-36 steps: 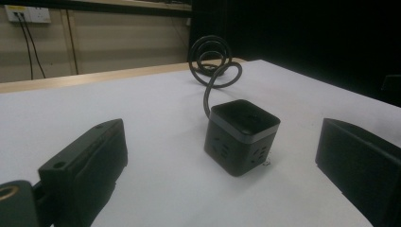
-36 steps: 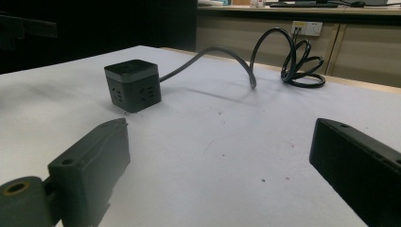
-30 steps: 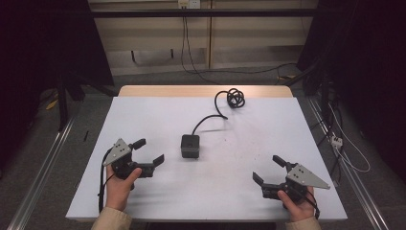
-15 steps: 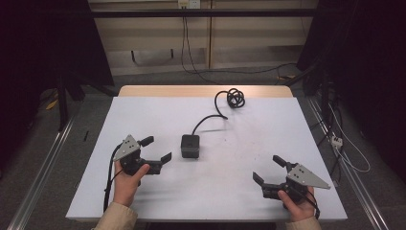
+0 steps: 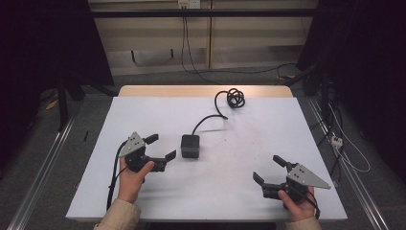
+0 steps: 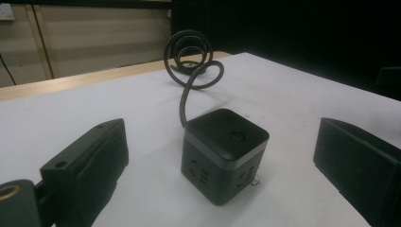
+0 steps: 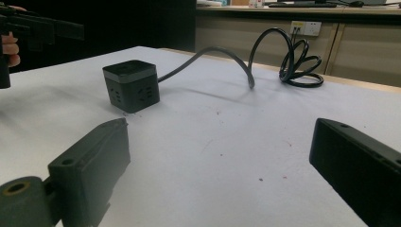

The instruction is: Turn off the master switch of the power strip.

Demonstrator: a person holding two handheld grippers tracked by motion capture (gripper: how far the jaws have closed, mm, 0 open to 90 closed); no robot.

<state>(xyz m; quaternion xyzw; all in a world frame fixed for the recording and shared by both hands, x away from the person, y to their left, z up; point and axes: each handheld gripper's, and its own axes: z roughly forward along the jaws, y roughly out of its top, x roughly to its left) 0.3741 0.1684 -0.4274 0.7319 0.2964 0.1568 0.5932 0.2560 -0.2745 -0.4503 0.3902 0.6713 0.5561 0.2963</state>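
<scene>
- Work surface: a white rectangular table point(image 5: 143, 115) with a wooden strip along its far edge.
- Object: a black cube-shaped plastic socket block point(image 5: 190, 146) stands upright near the table's middle, somewhat toward the left edge. Socket holes show on its side faces, and a round button sits on its top.
- A black rubber-sheathed cable point(image 5: 210, 117) leaves the cube's far face, arches clear of the surface, and ends in a loose coil near the far edge.
- Left gripper point(image 5: 156, 148): jaws spread wide, empty, just beside the cube on its left and aimed at it; the cube lies ahead, between the two jaws' lines.
- Right gripper point(image 5: 269, 171): jaws spread wide, empty, near the near right corner, well apart from the cube.
- Handling (judgement): the cube looks rigid, fairly light and smooth-sided, so it may slide when pushed. Grip two opposite flat side faces, low on the body.
- The cable appears springy and may drag or twist the cube.
</scene>
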